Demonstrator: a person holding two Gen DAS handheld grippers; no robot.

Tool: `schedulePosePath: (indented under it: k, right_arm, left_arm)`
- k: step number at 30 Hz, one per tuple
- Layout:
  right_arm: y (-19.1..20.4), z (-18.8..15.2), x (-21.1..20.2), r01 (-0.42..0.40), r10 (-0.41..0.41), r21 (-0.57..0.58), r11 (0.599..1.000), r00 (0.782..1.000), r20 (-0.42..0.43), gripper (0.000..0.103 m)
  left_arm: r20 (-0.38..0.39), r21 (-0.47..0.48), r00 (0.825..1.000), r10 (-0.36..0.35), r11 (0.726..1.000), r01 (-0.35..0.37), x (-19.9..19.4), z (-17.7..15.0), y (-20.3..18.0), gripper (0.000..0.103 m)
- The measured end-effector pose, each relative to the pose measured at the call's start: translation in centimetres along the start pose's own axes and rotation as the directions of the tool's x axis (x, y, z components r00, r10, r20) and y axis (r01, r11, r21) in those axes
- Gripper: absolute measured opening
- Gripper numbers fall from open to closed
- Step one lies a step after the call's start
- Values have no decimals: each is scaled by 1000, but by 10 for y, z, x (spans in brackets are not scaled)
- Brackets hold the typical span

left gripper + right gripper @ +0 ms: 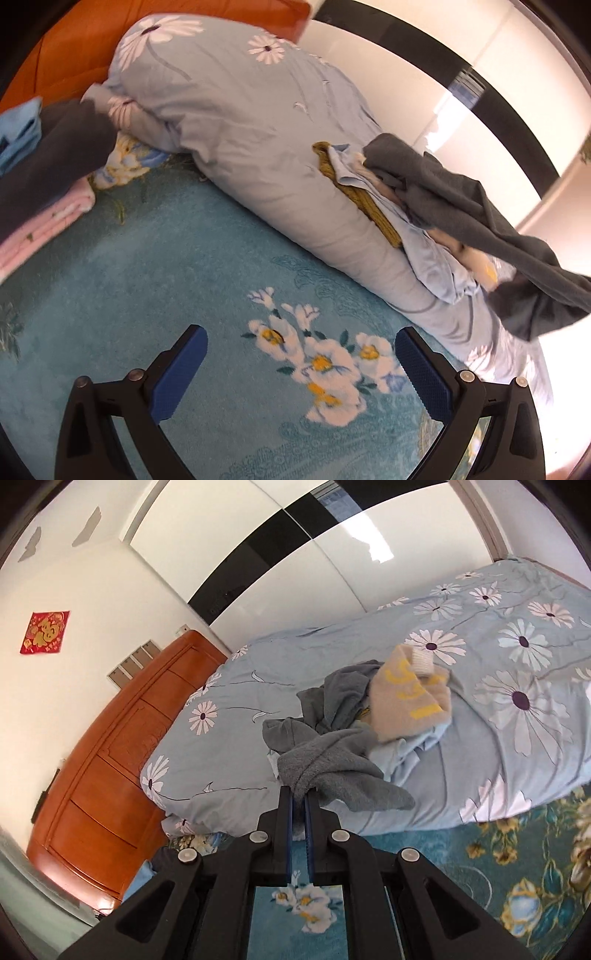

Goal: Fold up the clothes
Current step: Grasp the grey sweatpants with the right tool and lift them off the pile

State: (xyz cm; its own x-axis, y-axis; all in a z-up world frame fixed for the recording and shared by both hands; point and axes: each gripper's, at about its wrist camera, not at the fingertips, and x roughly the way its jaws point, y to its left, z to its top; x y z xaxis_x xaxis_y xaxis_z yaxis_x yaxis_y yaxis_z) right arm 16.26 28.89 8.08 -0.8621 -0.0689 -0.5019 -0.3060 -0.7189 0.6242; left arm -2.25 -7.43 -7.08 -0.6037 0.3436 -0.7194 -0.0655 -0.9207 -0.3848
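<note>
Grey garment [332, 771] hangs pinched in your right gripper [300, 805], jaws pressed together on its fabric. Your left gripper [301, 363] hovers over the bed's teal blanket [177, 266], jaws spread wide, holding nothing.

A rolled pale-blue duvet [388, 709] printed with white daisies is laid along a teal floral blanket [177, 266]. An orange wooden headboard [110, 760] is seen behind it, beside glossy white wardrobe doors [229, 528] crossed by a black band. A red paper decoration [45, 632] is stuck on the white wall.
</note>
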Motion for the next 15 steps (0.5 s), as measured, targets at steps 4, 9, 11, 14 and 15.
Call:
schedulePosePath:
  k: [4, 9, 11, 14, 15]
  right_arm:
    - [-13, -29, -62, 22, -22, -1, 1000, 1000, 19, 5]
    - [-54, -58, -141, 146, -150, 67, 987, 986, 67, 5]
    - [-78, -69, -169, 205, -216, 129, 970, 973, 81, 5]
    - [-110, -82, -204, 281, -304, 190, 941, 947, 107, 5]
    - [-122, -84, -212, 311, -337, 205, 928, 935, 108, 5]
  left_arm:
    - [-15, 17, 1000, -5, 1000, 5, -14, 1, -5, 103]
    - [-12, 70, 1000, -2, 998, 3, -30, 1, -14, 103]
    - [-19, 92, 1000, -3, 996, 5, -34, 0, -17, 103]
    - [-27, 117, 1000, 7, 993, -3, -38, -2, -22, 103]
    - [-32, 125, 999, 9, 992, -5, -39, -3, -23, 103]
